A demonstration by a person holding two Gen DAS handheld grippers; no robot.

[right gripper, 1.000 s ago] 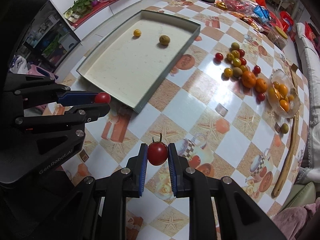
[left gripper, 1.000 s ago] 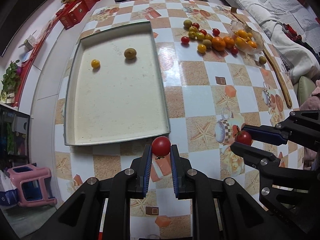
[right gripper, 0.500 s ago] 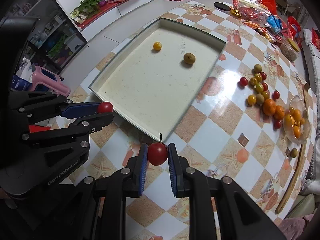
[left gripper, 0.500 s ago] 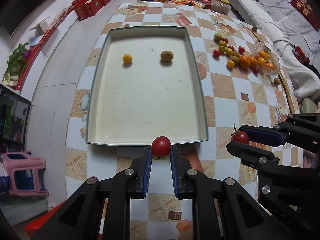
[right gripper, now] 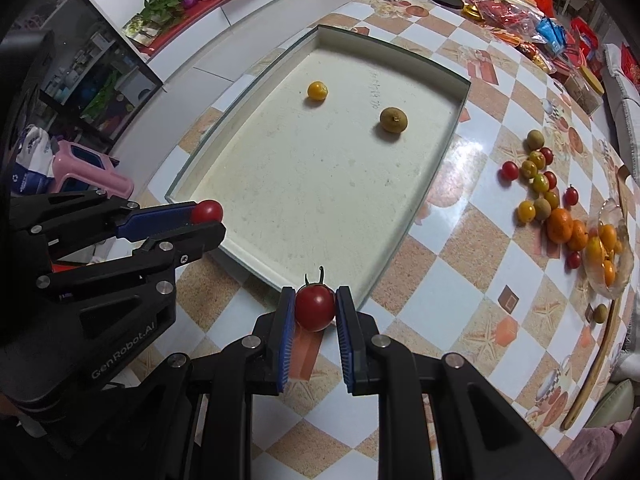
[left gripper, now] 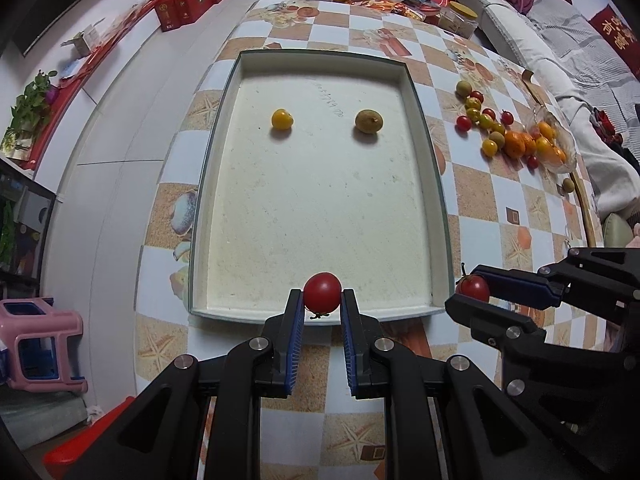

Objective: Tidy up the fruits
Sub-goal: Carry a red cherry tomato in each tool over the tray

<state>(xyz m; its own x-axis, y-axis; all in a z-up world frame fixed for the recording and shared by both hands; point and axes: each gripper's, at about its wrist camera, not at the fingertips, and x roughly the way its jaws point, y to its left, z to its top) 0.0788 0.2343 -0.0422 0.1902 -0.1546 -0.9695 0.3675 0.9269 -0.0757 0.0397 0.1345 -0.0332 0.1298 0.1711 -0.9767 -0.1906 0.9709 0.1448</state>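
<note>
Your left gripper (left gripper: 322, 307) pinches a red tomato (left gripper: 322, 293) over the tray's near rim (left gripper: 316, 316); its blue pads hide the fruit's flanks; calyx faces back toward you; your right gripper (right gripper: 315, 307) clamps a second tomato (right gripper: 315, 307), stem pointing away toward the tray, poised above the checked table (right gripper: 452, 300) just off the tray corner; inside the tray a yellow fruit (left gripper: 282, 119) and a brown fruit (left gripper: 368, 121) sit well apart; loose fruit pile (right gripper: 540, 188) lies far right, individual pieces hard to distinguish.
</note>
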